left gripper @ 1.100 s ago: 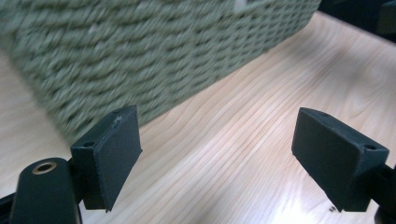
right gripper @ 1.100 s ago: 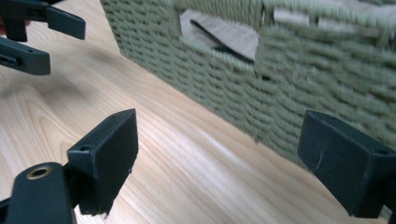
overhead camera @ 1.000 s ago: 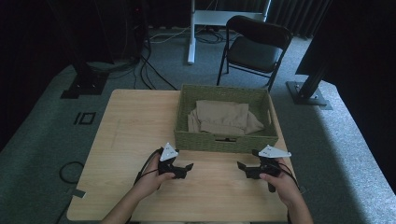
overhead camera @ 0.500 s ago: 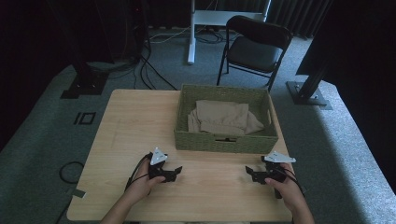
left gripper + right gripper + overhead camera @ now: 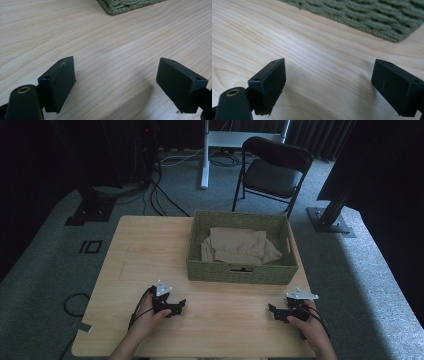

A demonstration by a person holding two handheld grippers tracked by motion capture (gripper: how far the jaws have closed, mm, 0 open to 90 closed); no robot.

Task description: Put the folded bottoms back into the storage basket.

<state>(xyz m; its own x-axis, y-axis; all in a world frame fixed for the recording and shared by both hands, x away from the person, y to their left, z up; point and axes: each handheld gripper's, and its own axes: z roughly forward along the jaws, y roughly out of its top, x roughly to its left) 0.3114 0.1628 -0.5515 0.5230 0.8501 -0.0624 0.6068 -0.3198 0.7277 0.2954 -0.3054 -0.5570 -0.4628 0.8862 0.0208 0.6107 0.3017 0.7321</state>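
Resting low: both grippers sit near the front edge of the pale wooden table (image 5: 150, 250), each held in one of the person's hands.
Left gripper (image 5: 172, 307): jaws stand wide apart with nothing between them; in the left gripper view the black pads (image 5: 58, 82) frame bare wood grain, with a corner of the basket at the top.
Right gripper (image 5: 280, 312): jaws likewise spread and empty; in the right gripper view the pads (image 5: 268, 83) hover over bare table, the woven wall close ahead.
Thing in hand: the beige folded cloth (image 5: 237, 247) lies crumpled inside the green woven rectangular basket (image 5: 240, 272), which stands toward the table's far right side.
Cloth relative to grippers: beyond both and apart from them, behind the basket's near wall; the left gripper is near the basket's left front corner, the right one near its right front corner.
Risk, reach: going straight forward, a jaw would likely strike the woven wall and shove the basket toward the far edge, since the cloth sits below the rim.
Risk, grip: pinching one loose layer may lift a single fold, so the cloth unfolds or drags the light basket up.
Risk, cables: the trailing cable (image 5: 137, 307) by the left hand could snag on the table edge.
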